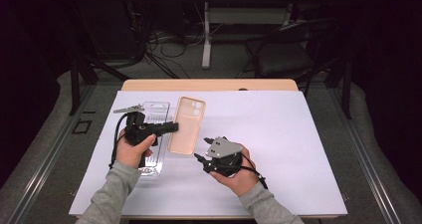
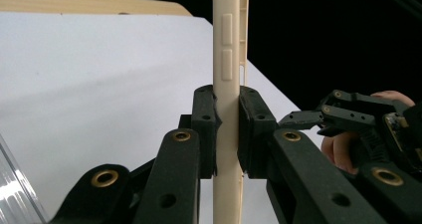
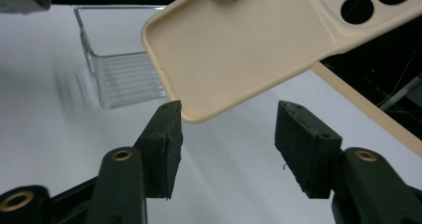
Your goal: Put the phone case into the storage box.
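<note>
Both sleeves (image 1: 112,194) are showing grey knit fabric with ribbed cuffs. The left hand-held gripper (image 1: 171,127) and right hand-held gripper (image 1: 205,148) are presenting black bodies, brass-ringed pivot holes, blocky black pads (image 3: 308,147), trailing black cables (image 1: 117,139), and a grey three-cornered plate (image 1: 225,148).

This looks like a lab or recording studio set up for filming handwork. The bench (image 1: 278,134) is a small wooden one covered by a plain white sheet (image 1: 259,184), and the surroundings are dark. Beyond the bench, far from either claw, loose cables (image 1: 164,50) lie tangled on grey carpet (image 1: 224,67) around the leg of another desk (image 1: 206,35). A black chair (image 1: 283,55) stands there too.
</note>
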